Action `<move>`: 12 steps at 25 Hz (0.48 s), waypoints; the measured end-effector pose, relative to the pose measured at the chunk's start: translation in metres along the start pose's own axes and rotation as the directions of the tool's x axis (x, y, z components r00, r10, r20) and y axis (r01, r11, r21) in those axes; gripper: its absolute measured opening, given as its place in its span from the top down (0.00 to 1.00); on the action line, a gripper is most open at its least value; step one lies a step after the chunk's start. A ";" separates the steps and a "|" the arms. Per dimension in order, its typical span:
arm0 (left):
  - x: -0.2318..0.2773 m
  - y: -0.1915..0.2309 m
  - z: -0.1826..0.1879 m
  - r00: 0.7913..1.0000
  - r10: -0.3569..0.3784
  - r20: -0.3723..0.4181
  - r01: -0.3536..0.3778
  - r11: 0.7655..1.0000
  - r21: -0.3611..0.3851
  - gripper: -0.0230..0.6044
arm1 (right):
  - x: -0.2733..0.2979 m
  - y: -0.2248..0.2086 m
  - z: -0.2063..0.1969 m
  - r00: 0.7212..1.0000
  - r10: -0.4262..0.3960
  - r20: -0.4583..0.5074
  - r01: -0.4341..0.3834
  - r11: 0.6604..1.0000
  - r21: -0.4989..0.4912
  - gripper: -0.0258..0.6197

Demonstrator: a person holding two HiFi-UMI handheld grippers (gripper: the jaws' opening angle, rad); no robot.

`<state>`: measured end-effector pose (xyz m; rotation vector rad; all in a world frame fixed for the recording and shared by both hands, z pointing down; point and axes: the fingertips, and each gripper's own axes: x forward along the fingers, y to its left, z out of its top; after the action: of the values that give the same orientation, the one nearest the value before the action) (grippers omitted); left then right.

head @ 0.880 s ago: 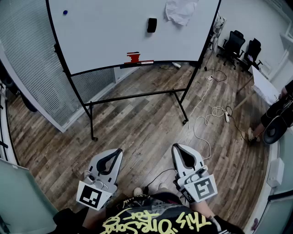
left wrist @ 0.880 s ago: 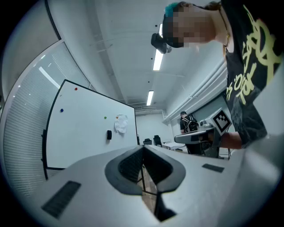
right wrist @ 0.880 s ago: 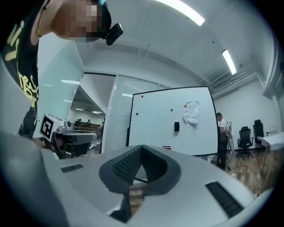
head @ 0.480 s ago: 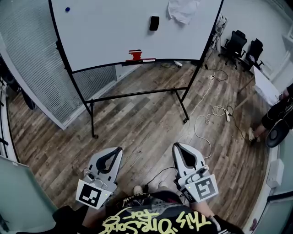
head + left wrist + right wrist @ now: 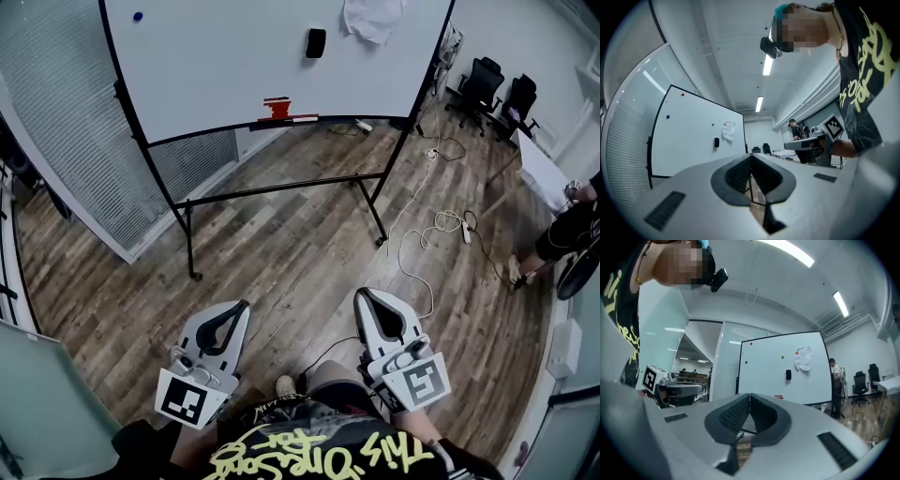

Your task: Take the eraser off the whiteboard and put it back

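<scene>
White stand-mounted whiteboard [image 5: 216, 66] marginally higher in head view than before. Grey left gripper [image 5: 244, 307] clenched, empty; grey right gripper [image 5: 358, 296] same. Small black rectangular eraser [image 5: 316, 42] stuck on board, well apart from both.

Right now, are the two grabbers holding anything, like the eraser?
Nothing is held. The left gripper and the right gripper are both shut and empty. The eraser sits on the whiteboard, far from both.
</scene>
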<state>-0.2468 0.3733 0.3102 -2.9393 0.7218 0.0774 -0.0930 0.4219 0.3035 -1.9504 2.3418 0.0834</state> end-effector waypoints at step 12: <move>-0.001 0.006 -0.009 1.000 0.019 0.010 -0.019 1.000 0.013 0.95 | -0.001 -0.009 -0.011 0.999 -0.013 -0.035 0.014 1.000 0.025 0.94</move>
<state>-0.2504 0.3670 0.3188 -2.9182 0.7460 0.0882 -0.0842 0.4203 0.3145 -1.9712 2.3385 0.0187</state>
